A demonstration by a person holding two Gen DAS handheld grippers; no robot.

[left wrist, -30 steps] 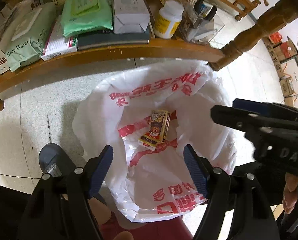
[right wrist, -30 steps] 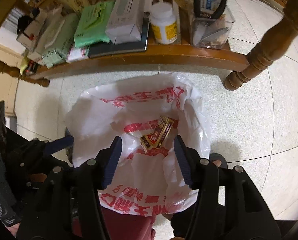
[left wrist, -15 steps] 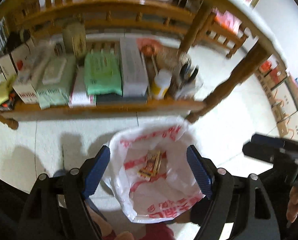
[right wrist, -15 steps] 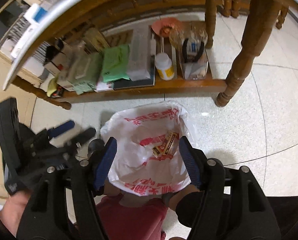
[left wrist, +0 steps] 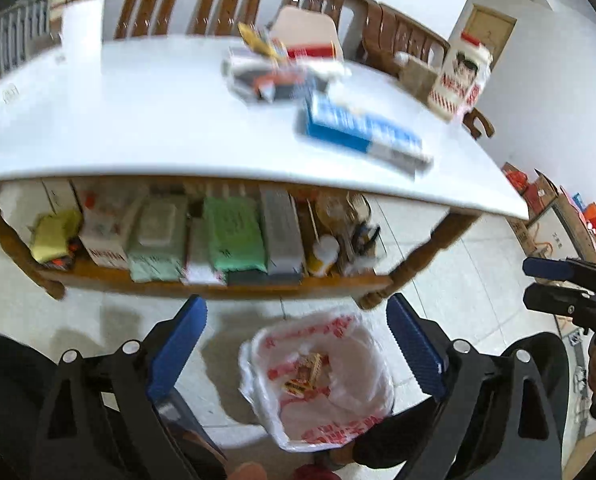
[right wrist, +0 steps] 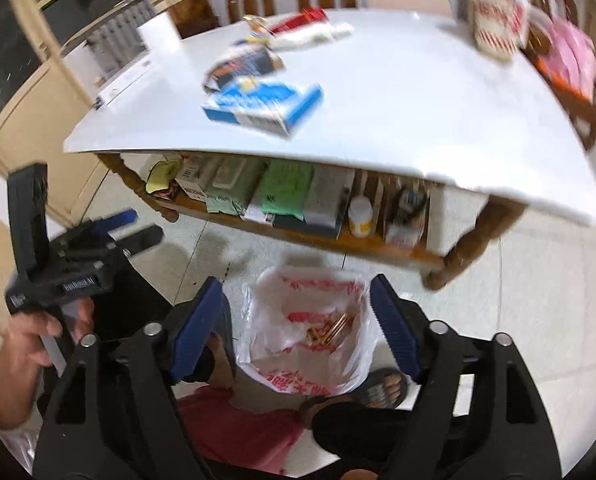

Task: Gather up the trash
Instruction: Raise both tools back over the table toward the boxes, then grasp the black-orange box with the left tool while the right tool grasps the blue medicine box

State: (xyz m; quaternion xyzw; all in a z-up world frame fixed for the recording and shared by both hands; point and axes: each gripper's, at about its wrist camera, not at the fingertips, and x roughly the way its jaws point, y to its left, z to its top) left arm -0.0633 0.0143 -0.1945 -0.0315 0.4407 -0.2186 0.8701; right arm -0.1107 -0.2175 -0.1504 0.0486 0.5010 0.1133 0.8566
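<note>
A white plastic bag with red print (left wrist: 350, 408) (right wrist: 266, 344) stands open on the floor below both grippers. A small yellow-red box (left wrist: 304, 376) (right wrist: 330, 330) lies inside it. My left gripper (left wrist: 296, 332) is open and empty, high above the bag. My right gripper (right wrist: 296, 312) is open and empty, also above the bag. On the white table (left wrist: 138, 120) (right wrist: 398, 100) lie a blue-white box (left wrist: 362, 132) (right wrist: 264, 106) and a blurred pile of wrappers (left wrist: 274, 68) (right wrist: 246, 62).
The table's lower shelf (left wrist: 218, 284) holds wipes packs, boxes and a white bottle (right wrist: 360, 216). Wooden chairs (left wrist: 218, 4) stand behind the table. A printed white bag (left wrist: 460, 76) stands at the far right. My feet are beside the bag. Cardboard boxes (left wrist: 538, 188) line the right wall.
Both grippers have risen and pulled back from the bag. The tabletop and its items have come into view. Both stay open and empty.
</note>
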